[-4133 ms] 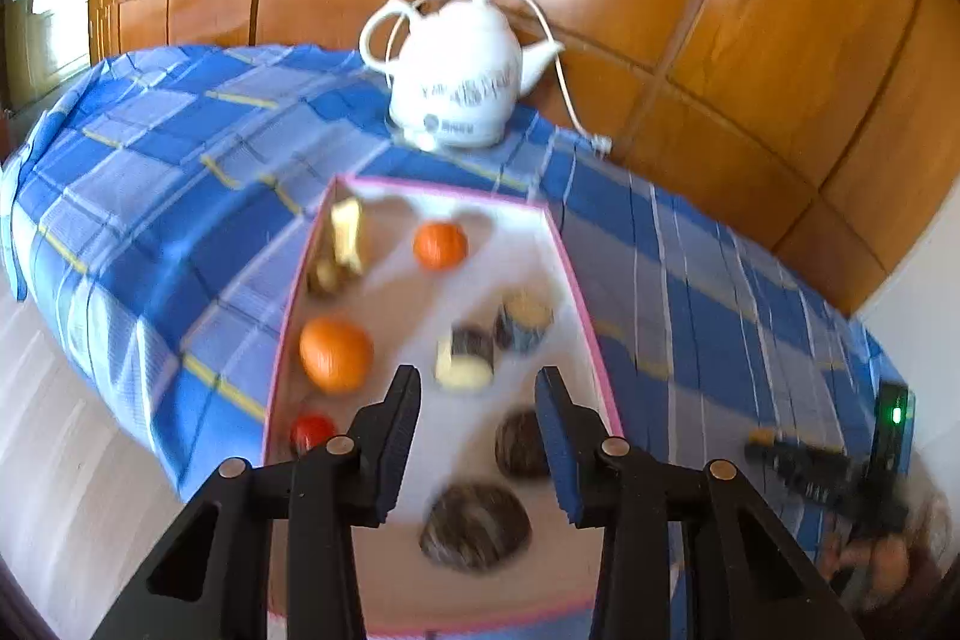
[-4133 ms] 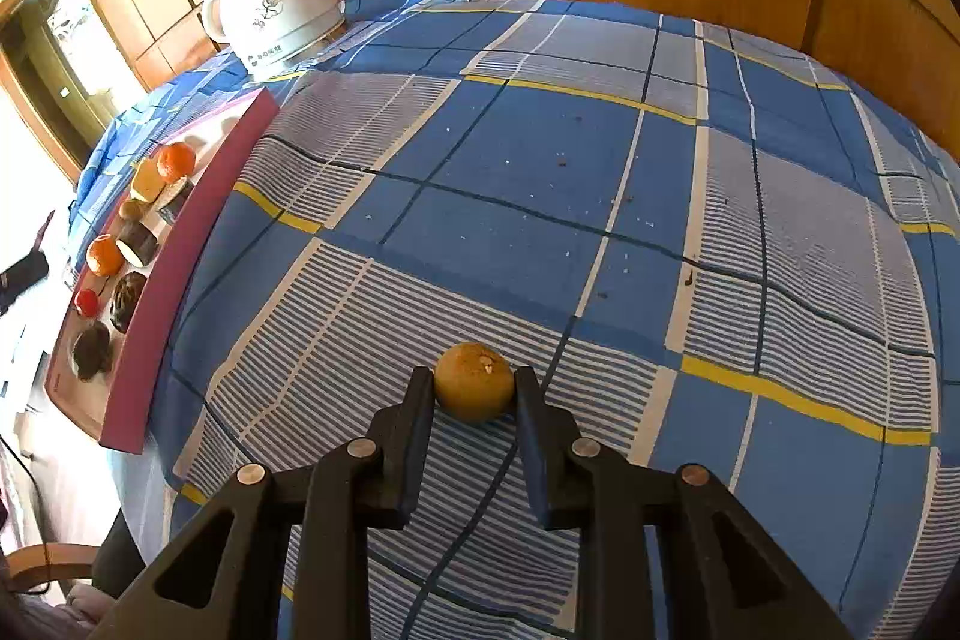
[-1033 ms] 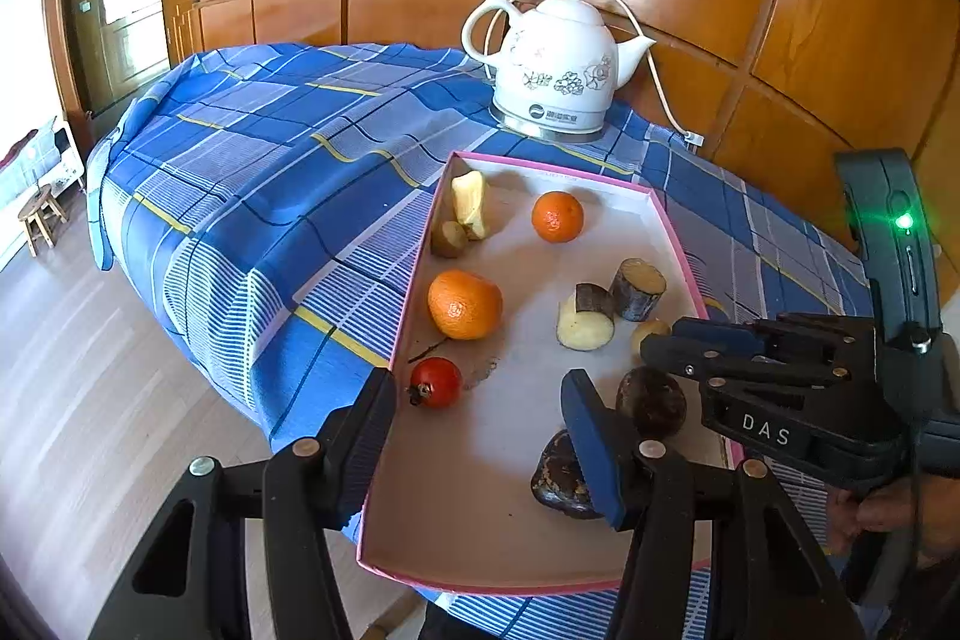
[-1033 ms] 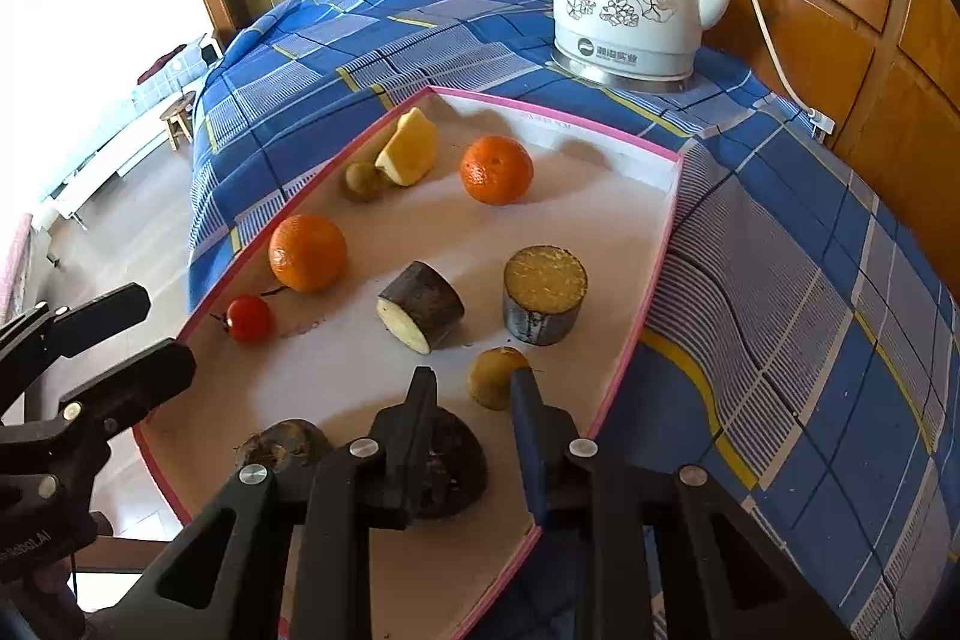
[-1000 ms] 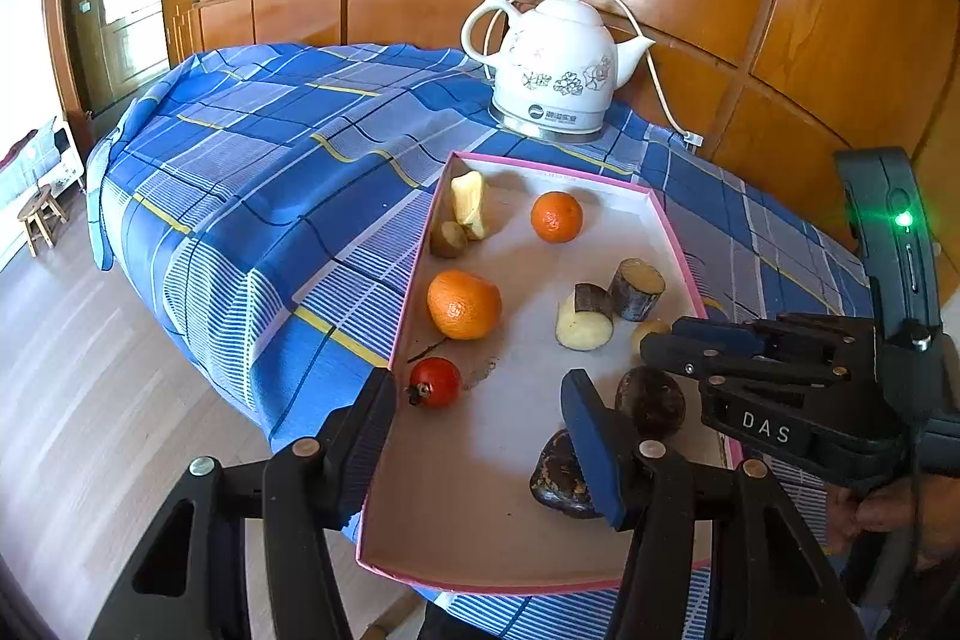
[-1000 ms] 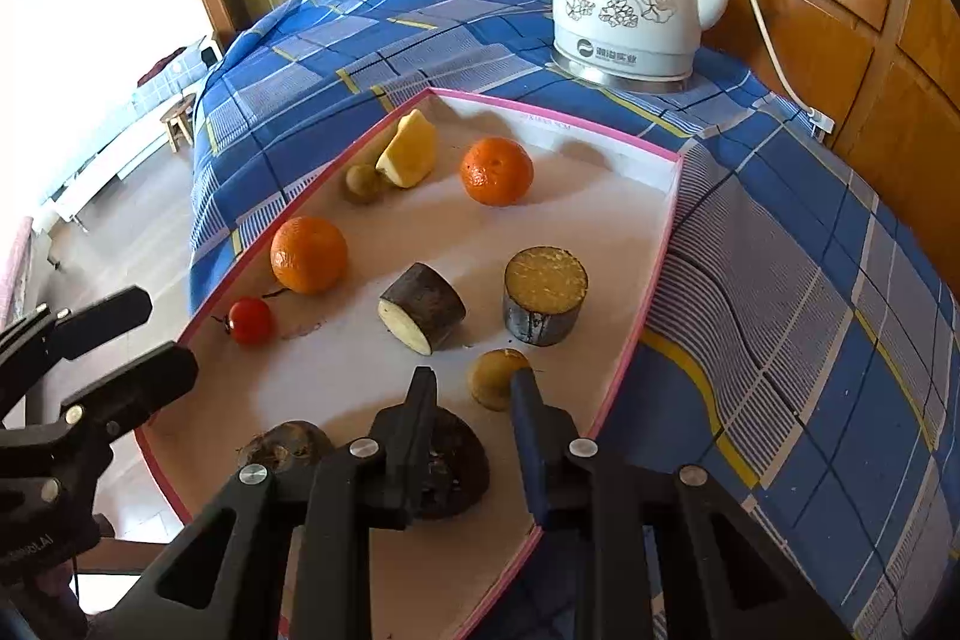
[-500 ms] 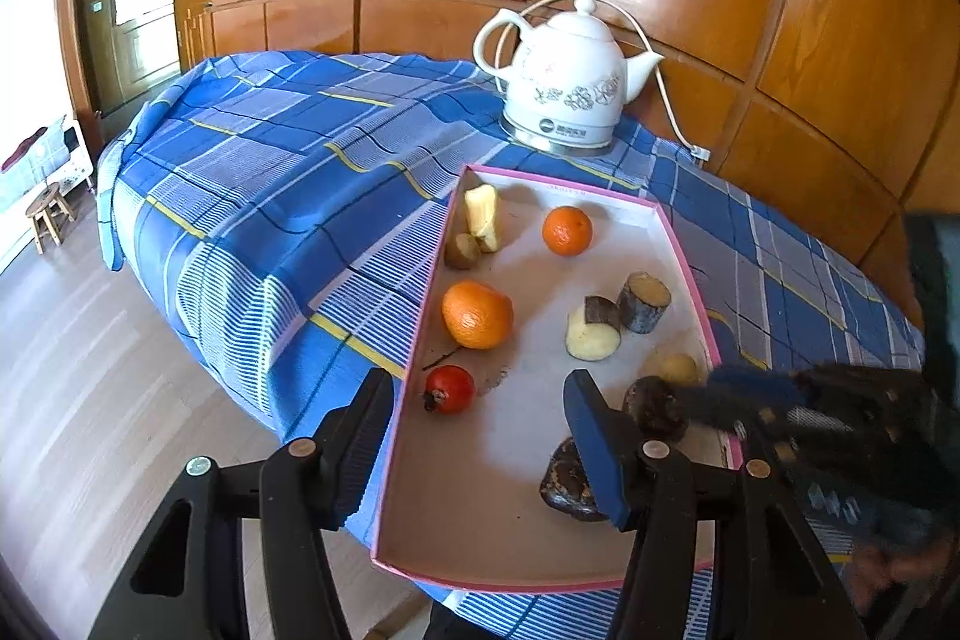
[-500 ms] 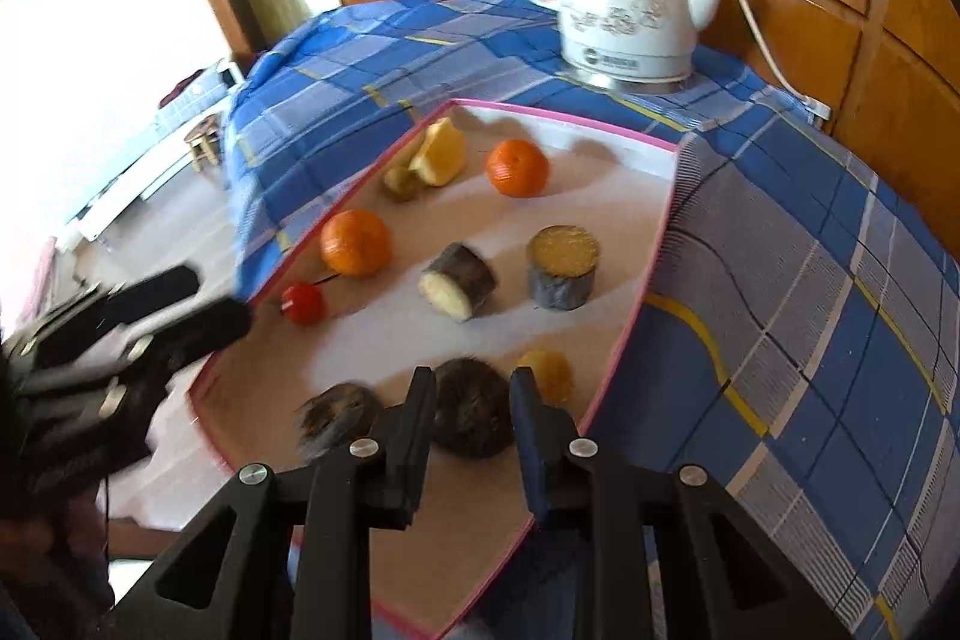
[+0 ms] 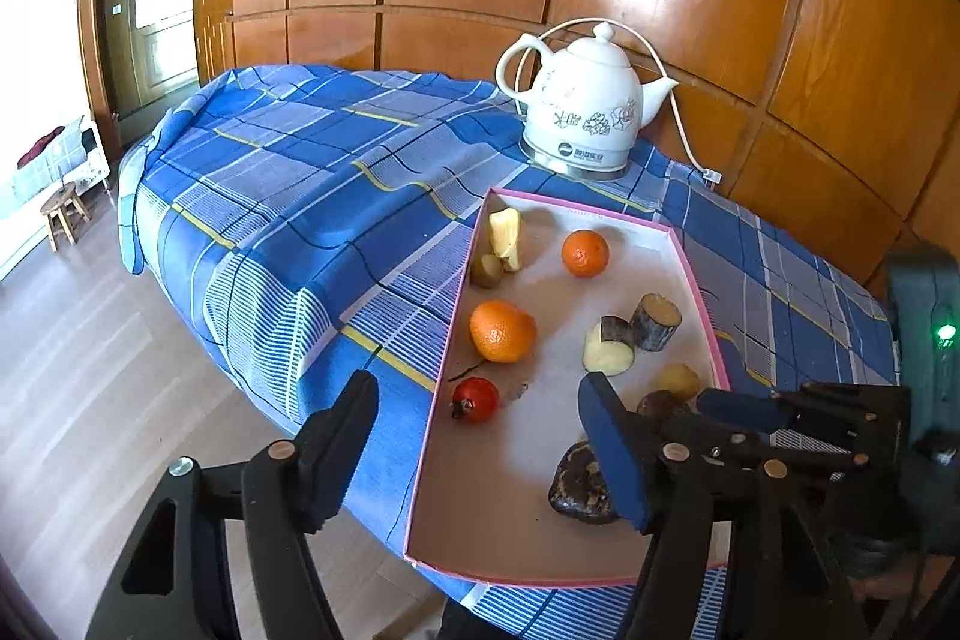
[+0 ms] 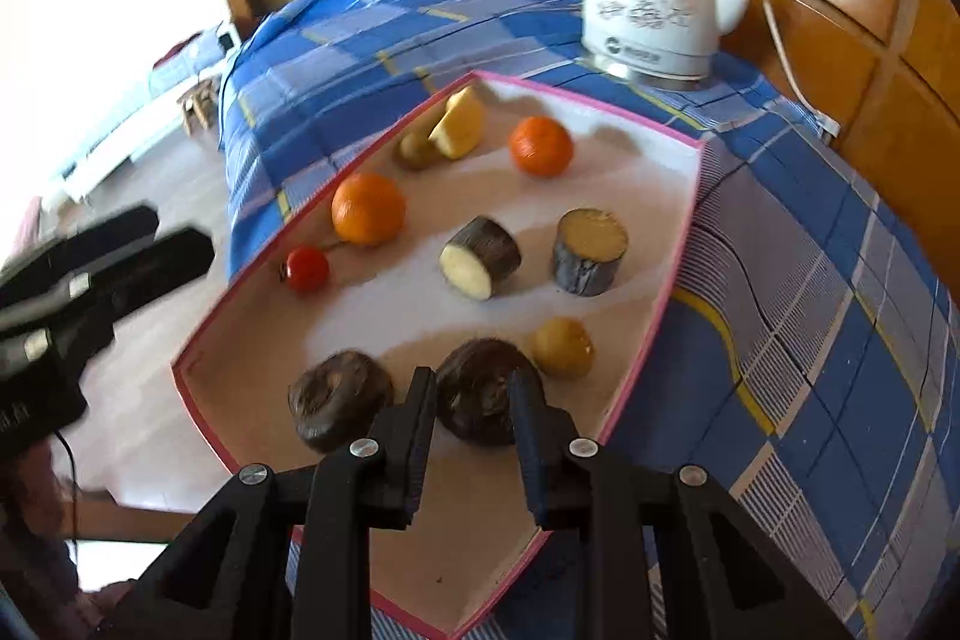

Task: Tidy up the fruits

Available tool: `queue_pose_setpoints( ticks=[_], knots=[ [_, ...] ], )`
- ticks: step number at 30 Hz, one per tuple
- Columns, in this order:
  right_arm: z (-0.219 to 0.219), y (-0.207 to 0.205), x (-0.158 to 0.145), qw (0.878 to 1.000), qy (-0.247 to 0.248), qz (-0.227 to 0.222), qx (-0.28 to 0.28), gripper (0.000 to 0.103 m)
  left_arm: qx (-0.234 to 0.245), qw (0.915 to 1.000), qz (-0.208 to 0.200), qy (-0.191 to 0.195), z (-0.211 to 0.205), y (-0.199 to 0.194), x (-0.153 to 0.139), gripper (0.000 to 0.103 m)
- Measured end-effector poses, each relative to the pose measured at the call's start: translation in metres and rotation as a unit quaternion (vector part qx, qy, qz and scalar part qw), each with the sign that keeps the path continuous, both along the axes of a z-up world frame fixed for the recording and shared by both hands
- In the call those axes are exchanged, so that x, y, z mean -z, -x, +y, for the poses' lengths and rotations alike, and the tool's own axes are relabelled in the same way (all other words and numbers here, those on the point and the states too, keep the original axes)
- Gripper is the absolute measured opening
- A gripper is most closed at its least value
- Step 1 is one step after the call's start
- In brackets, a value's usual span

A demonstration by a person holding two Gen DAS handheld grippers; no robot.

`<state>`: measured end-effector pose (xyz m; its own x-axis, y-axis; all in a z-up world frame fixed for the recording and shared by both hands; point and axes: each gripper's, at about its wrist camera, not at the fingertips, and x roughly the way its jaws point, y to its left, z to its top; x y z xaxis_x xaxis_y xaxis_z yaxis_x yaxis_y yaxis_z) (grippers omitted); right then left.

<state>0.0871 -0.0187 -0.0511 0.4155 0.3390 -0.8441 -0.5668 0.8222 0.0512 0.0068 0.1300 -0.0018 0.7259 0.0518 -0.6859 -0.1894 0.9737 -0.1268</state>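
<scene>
A pink-rimmed tray [image 9: 696,280] [image 10: 666,304] holds fruit and cut pieces: two oranges [image 9: 502,331] [image 9: 584,253], a red tomato [image 9: 475,400], an apple wedge [image 9: 506,232], two cut dark-skinned chunks [image 10: 480,256] [image 10: 590,243], two dark round fruits [image 10: 340,400] [image 10: 483,397] and a small yellow-brown fruit [image 10: 563,347] near the right rim. My left gripper [image 9: 480,451] is open and empty above the tray's near left edge. My right gripper [image 10: 471,433] is open and empty above the near dark fruit, and shows in the left wrist view [image 9: 774,415].
A white kettle [image 9: 585,106] with a cord stands behind the tray on the blue plaid tablecloth [image 9: 312,172]. Wood-panelled wall behind. The table edge drops to wooden floor [image 9: 78,400] on the left, with a small stool [image 9: 63,214] further off.
My right gripper let go of the small yellow-brown fruit in the tray and drew back. Both grippers have pulled back and up from the tray.
</scene>
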Motion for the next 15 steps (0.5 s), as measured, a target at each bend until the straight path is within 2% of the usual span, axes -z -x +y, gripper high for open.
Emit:
queue_pose_setpoints(
  ticks=[4, 10, 13, 15],
  knots=[
    [-0.005, 0.01, -0.01, 1.0, -0.009, -0.019, 0.015, 0.026, 0.002, 1.0, -0.006, -0.004, -0.004, 0.002, -0.002, 0.073],
    [-0.015, 0.028, -0.021, 0.996, -0.027, -0.049, 0.071, 0.031, 0.009, 0.9998, -0.012, -0.014, -0.015, 0.008, -0.005, 0.08],
    [-0.024, 0.035, -0.024, 0.992, -0.027, -0.062, 0.104, 0.034, 0.013, 0.9995, -0.018, -0.021, -0.023, 0.013, -0.006, 0.085],
    [-0.03, 0.04, -0.025, 0.99, -0.024, -0.07, 0.122, 0.036, 0.012, 0.9993, -0.024, -0.028, -0.028, 0.017, -0.007, 0.092]
  ],
)
